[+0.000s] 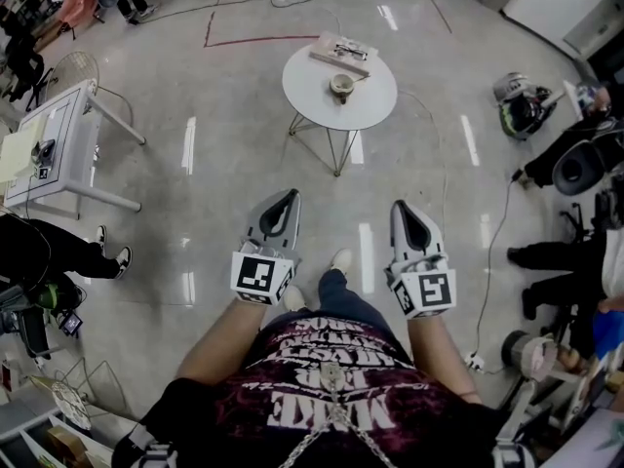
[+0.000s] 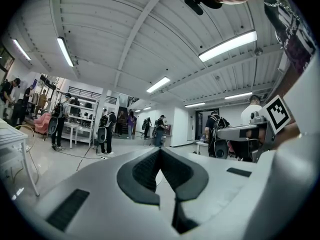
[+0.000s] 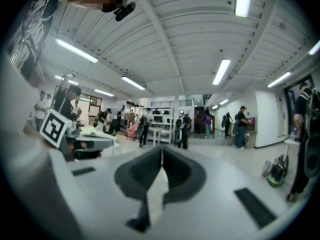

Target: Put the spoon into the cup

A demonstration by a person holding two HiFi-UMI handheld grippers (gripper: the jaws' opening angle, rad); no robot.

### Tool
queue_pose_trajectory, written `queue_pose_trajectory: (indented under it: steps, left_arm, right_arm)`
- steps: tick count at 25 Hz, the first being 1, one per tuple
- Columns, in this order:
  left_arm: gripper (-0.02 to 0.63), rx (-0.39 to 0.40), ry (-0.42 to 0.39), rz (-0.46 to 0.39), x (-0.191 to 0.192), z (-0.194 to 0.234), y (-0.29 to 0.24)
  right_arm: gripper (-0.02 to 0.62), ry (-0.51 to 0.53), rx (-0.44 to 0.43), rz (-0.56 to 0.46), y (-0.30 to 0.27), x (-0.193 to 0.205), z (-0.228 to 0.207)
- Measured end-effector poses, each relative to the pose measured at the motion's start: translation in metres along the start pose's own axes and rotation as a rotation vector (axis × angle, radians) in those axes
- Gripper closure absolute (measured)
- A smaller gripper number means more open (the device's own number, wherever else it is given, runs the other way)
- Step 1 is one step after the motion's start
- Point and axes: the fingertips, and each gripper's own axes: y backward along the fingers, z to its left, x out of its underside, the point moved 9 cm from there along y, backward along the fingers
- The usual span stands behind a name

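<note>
A small cup [image 1: 341,86] stands on a round white table [image 1: 317,96] far ahead of me in the head view. A thin light thing at the cup's right may be the spoon; it is too small to tell. A flat book-like thing [image 1: 341,52] lies at the table's far edge. My left gripper [image 1: 291,196] and right gripper [image 1: 401,206] hang side by side near my body, well short of the table. Both point level across the room. The left gripper [image 2: 160,149] is shut with nothing in it. The right gripper [image 3: 161,149] is shut and empty too.
A white desk [image 1: 58,130] stands at the left, with a seated person's legs [image 1: 68,252] below it. A bag [image 1: 522,105], a cable [image 1: 492,261] and more seated people are at the right. Bare shiny floor lies between me and the table.
</note>
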Motion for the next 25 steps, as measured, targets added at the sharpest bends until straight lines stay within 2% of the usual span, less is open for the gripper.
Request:
queue_pose_trajectory:
  steps: [17,25]
  left_arm:
    - [0.58,-0.008,0.002,0.0,-0.006,0.005,-0.096]
    - [0.581,-0.049,-0.005,-0.007,-0.014,0.01,-0.134]
  right_arm:
    - [0.561,-0.002,-0.024,-0.006,-0.061,-0.01,-0.07]
    - [0.561,0.016,-0.034,-0.014,-0.088,-0.014,-0.107]
